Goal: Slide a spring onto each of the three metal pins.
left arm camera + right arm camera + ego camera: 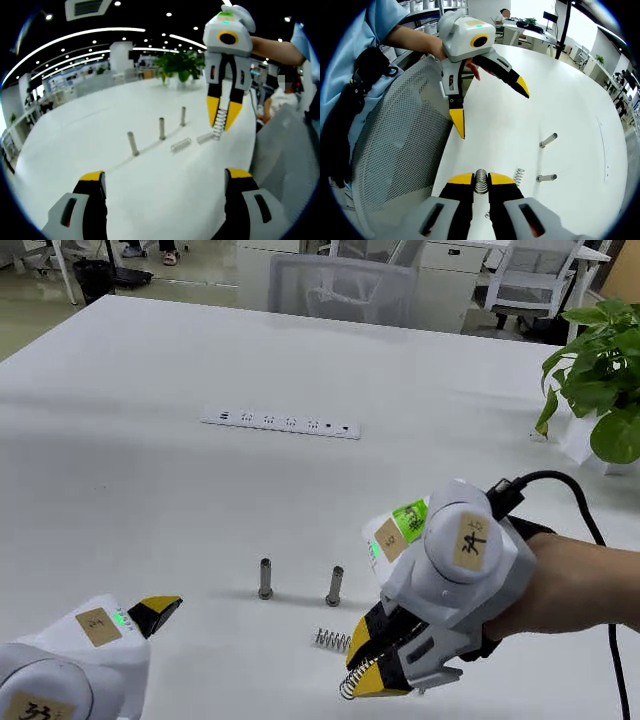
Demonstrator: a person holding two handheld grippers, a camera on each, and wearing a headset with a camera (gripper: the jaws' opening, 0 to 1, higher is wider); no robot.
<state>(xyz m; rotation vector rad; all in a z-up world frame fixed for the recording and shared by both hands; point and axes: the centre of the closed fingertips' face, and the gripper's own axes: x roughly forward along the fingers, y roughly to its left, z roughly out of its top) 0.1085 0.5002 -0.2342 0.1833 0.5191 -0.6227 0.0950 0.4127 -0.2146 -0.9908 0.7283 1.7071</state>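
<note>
The right gripper [366, 664] had its yellow-tipped fingers [461, 181] pressed together on a spring [480, 179], pinching one end of the coil. In the left gripper view the rest of the coil hung down past the fingertips toward the white counter [150, 480]. Whether its lower end touched the surface could not be told. The left gripper [165, 176] held nothing; its fingers [93, 183] were spread wide and were off the counter in the right gripper view. The three metal pins [161, 128] stood upright in a row on the counter, apart from both grippers and bare of springs. A loose spring [181, 144] lay flat just in front of the row, and a second loose spring [204, 138] lay beside it, close under the pinched one. Farther back on the counter were a power strip [280, 423] and a potted plant [600, 380].
</note>
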